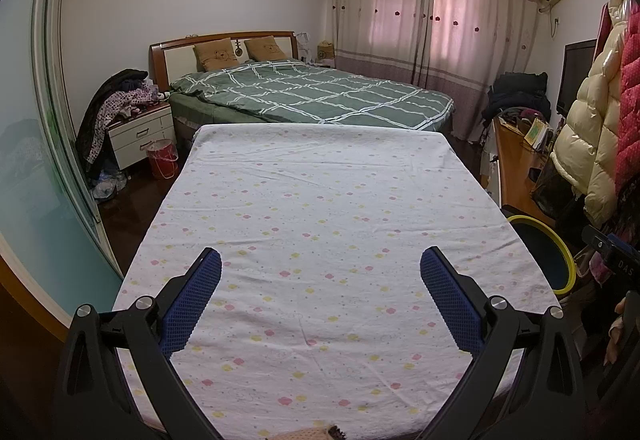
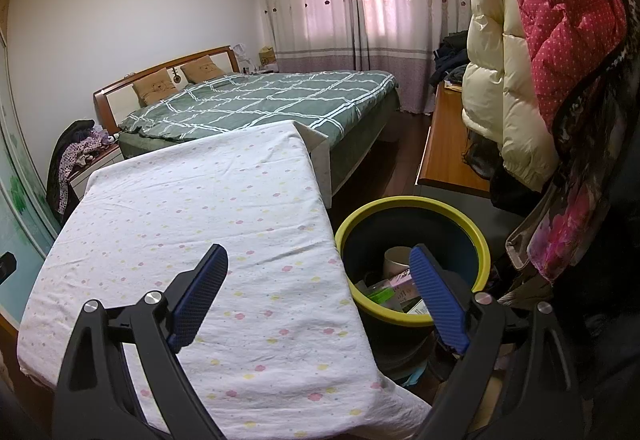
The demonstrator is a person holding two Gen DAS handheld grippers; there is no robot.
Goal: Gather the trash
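Holding mixed trash (image 2: 394,290), the yellow-rimmed dark bin (image 2: 416,206) stands upright.

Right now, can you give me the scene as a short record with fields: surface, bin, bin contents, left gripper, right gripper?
surface: table under a flowered sheet, no trash visible on it
bin: yellow-rimmed bin beside the table's right edge
bin contents: a white cup and some packaging
left gripper: left gripper over the sheet, jaws wide, holding nothing
right gripper: right gripper at the table's right edge, jaws wide, empty, one finger over the bin
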